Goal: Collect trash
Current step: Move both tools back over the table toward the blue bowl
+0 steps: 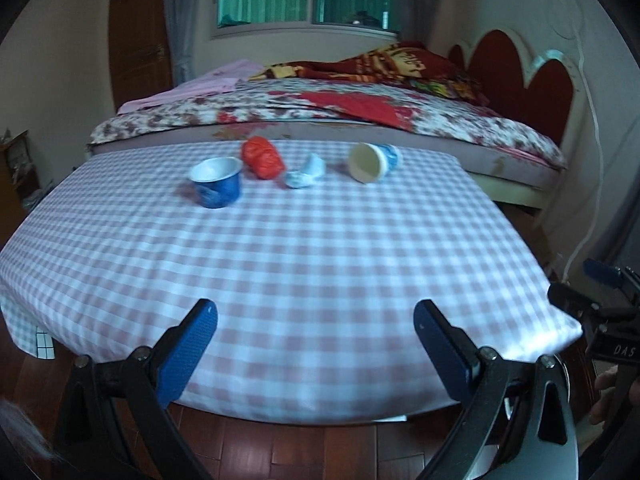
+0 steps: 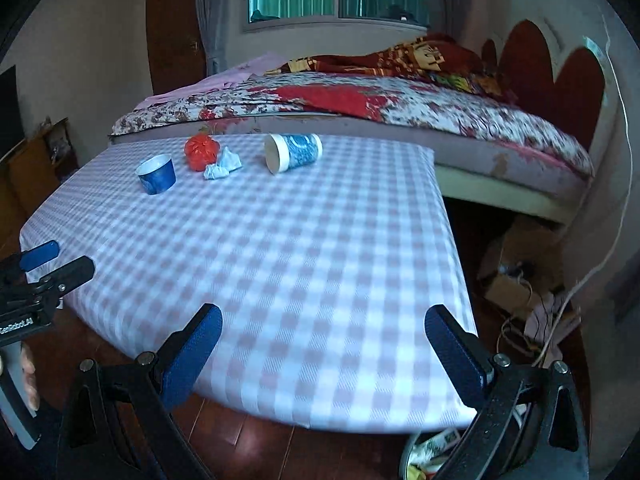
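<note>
Four bits of trash lie along the far edge of the checked table [image 1: 312, 264] [image 2: 304, 248]. A short blue cup [image 1: 217, 187] [image 2: 156, 179] stands upright. Beside it lies a red plastic bag ball [image 1: 262, 158] [image 2: 201, 151], then a crumpled white tissue [image 1: 306, 172] [image 2: 222, 168]. A taller blue-and-white paper cup [image 1: 372, 162] [image 2: 292, 153] lies on its side, mouth toward me. My left gripper [image 1: 316, 322] hangs open over the near edge. My right gripper [image 2: 322, 326] is open at the near right corner. Both hold nothing.
A bed [image 1: 320, 116] [image 2: 360, 108] with a floral cover runs behind the table. A bin with scraps [image 2: 432, 456] sits on the wooden floor under the right gripper. Boxes and cables [image 2: 520, 280] clutter the floor on the right. The right gripper shows at the left wrist view's edge [image 1: 600, 308].
</note>
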